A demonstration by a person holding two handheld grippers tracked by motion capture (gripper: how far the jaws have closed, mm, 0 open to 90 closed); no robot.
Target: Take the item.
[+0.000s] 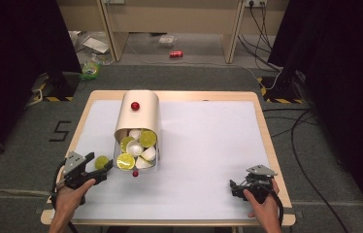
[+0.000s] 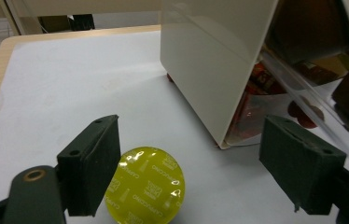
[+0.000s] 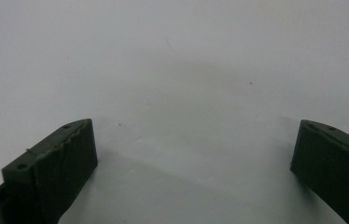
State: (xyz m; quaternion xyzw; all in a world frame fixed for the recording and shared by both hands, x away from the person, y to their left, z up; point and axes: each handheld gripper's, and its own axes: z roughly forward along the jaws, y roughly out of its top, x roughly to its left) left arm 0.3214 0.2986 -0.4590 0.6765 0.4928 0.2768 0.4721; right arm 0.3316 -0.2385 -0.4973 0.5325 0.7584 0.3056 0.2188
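Note:
A cream box lies on its side on the white mat, its open mouth toward me and full of yellow-green and white capsules. One yellow-green capsule lies on the mat just left of the mouth. My left gripper is open around it. In the left gripper view the capsule rests beside the left jaw, far from the right one, with the box wall just beyond the left gripper. My right gripper stands open over bare mat, nothing between the jaws of the right gripper.
A red knob sits on the box's upper side and a second red knob shows at its mouth on the mat. The wooden table edge frames the mat. Cables and a can lie on the floor beyond.

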